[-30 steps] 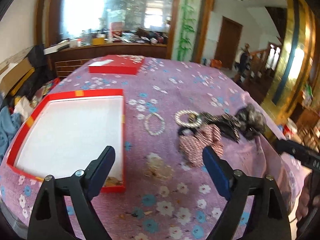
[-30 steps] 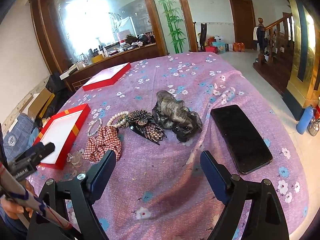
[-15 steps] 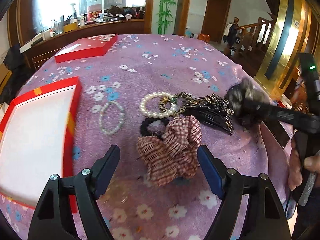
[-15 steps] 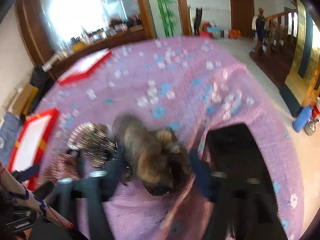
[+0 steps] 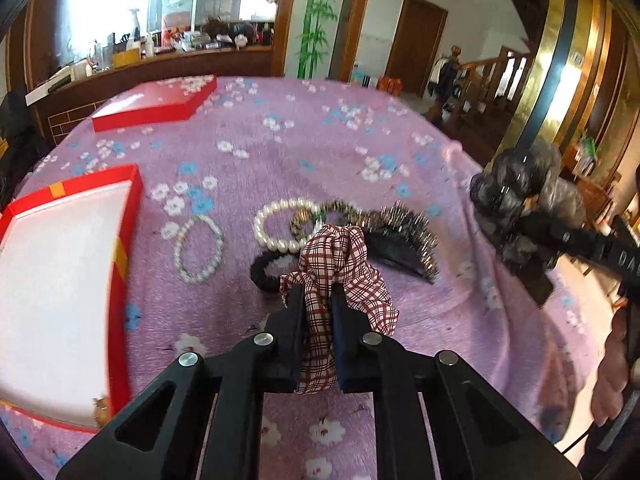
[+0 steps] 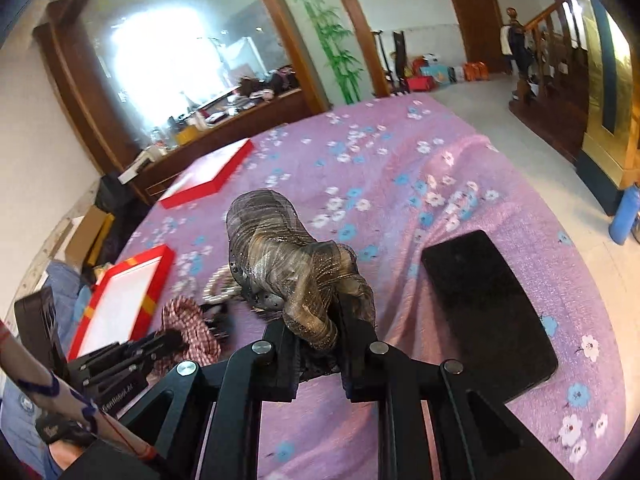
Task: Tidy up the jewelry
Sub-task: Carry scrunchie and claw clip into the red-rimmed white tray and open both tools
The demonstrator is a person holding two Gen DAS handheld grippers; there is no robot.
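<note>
Fabric dominates both grips: the left gripper (image 5: 318,312) pinches the soft plaid scrunchie (image 5: 340,264) by a bunched fold just above the tablecloth (image 5: 280,148); the right gripper (image 6: 320,340) clamps a light, crushable metallic hair bow (image 6: 280,264), apparently lifted.

Plaid scrunchie (image 5: 340,276) and bronze hairpiece (image 6: 288,256), lifted

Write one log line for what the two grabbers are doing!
left gripper shut on plaid scrunchie | right gripper shut on bronze hair bow
</note>
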